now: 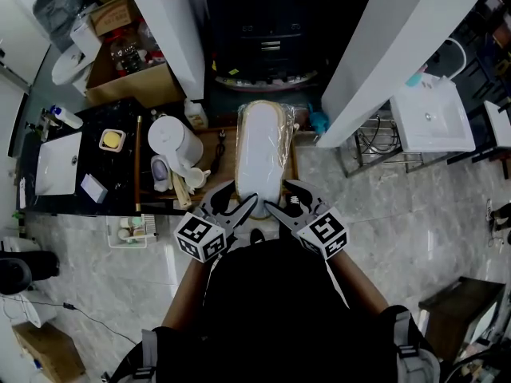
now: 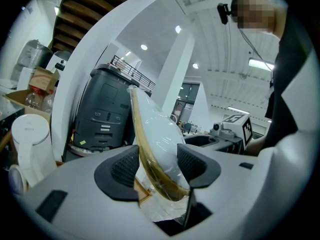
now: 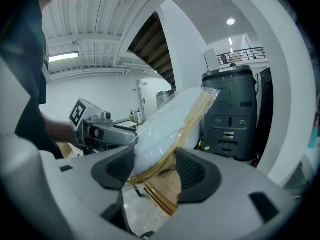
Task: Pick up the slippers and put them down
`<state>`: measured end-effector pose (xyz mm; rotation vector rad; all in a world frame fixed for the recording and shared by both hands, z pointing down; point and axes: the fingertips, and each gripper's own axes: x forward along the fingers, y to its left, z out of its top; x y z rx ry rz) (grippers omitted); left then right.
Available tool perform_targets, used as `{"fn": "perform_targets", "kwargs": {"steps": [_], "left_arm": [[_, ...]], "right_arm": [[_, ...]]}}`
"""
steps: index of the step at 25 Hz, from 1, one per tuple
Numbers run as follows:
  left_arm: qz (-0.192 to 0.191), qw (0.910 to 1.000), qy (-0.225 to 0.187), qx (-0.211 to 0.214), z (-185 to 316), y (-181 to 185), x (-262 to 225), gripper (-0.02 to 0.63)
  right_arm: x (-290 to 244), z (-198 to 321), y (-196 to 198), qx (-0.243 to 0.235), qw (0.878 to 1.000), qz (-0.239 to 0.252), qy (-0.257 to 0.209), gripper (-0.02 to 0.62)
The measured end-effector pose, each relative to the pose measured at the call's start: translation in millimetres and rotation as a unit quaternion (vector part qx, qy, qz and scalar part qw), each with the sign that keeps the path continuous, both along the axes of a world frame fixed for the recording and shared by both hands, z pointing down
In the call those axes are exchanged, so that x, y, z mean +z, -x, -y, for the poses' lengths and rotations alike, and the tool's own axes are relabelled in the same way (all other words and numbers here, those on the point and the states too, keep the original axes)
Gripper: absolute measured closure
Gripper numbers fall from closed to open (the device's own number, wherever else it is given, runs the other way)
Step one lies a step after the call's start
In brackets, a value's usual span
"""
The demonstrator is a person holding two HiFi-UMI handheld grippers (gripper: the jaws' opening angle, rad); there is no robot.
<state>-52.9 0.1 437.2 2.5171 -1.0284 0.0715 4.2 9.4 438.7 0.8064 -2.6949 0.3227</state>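
pointing lengthwise away from the person, the plastic-wrapped slippers (image 1: 259,146) are clamped at the near end in the wide-set jaws of left gripper (image 2: 159,166) and right gripper (image 3: 155,169).

White kettle (image 1: 174,140) on wooden table (image 1: 227,171), small white bottle (image 1: 194,115) just behind kettle
Black counter (image 1: 120,183) at left, white sink basin (image 1: 57,163) set in it, yellow soap dish (image 1: 112,140) beside basin
Open cardboard box (image 1: 132,78) beyond counter, bottles inside
Dark grey machine (image 2: 106,110) with drawers behind table, between two slanted white pillars (image 1: 174,24)
White washbasin (image 1: 431,116) at right, wire rack (image 1: 374,144) next to it
Pale marble floor (image 1: 399,230); dark stool (image 1: 455,309) at lower right
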Motion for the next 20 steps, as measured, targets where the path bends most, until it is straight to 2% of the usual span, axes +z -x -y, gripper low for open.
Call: {"fn": "perform_targets", "kwargs": {"steps": [20], "left_arm": [[-0.001,0.9997,0.025,0.002,3,-4,21,0.37]], "right_arm": [[21,2,-4,-0.001,1.0,0.003,0.025,0.33]]}}
